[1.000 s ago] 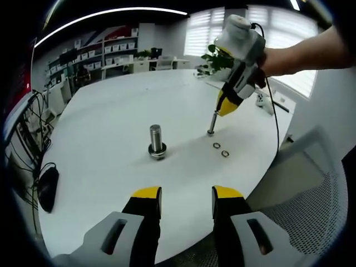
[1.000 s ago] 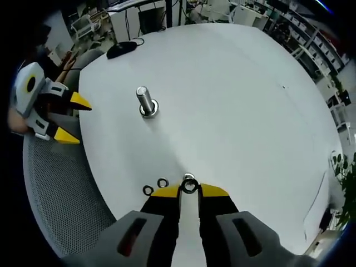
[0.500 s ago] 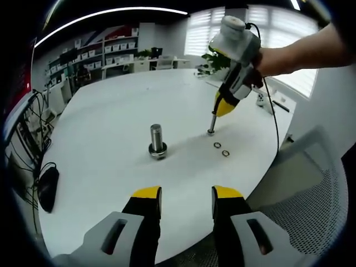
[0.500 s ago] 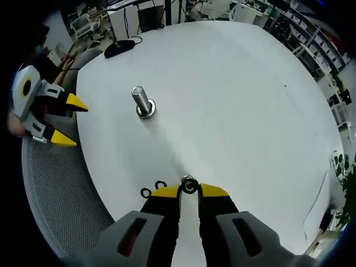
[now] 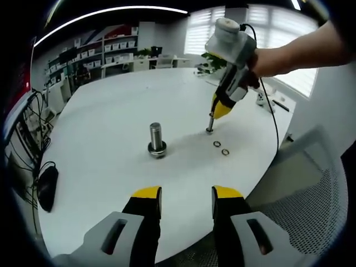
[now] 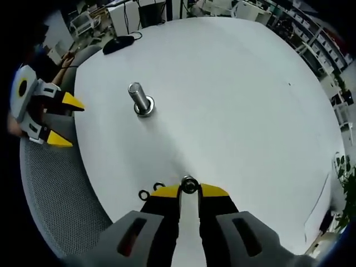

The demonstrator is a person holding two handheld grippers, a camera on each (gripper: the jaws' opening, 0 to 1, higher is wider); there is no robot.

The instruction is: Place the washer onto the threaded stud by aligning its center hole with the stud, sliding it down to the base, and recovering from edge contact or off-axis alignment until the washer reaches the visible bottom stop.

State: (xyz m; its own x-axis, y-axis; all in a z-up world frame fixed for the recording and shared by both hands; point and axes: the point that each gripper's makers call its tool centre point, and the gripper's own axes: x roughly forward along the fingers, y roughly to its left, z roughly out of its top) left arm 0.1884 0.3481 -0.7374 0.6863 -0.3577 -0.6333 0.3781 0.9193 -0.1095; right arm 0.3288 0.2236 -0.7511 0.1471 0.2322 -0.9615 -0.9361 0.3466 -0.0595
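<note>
A threaded steel stud (image 5: 156, 138) stands upright on its round base on the white round table (image 5: 105, 128); it also shows in the right gripper view as the stud (image 6: 138, 98). My right gripper (image 6: 189, 189) is shut on a washer (image 6: 189, 184) held at its yellow tips, above the table's near part. In the left gripper view the right gripper (image 5: 213, 118) hangs right of the stud, tips just over the table. Two loose washers (image 5: 221, 148) lie beside it, seen too as washers (image 6: 151, 191). My left gripper (image 5: 186, 199) stands open at the table's near edge, holding nothing.
A black computer mouse (image 5: 47, 189) and cables lie at the table's left edge. A grey mesh chair (image 5: 311, 189) stands at the right. Shelves and desks line the far wall. A person's arm (image 5: 300, 53) holds the right gripper. The left gripper (image 6: 41, 111) shows beside the chair.
The right gripper with the washer has risen a little and drifted slightly toward the stud. The left gripper has stayed put.
</note>
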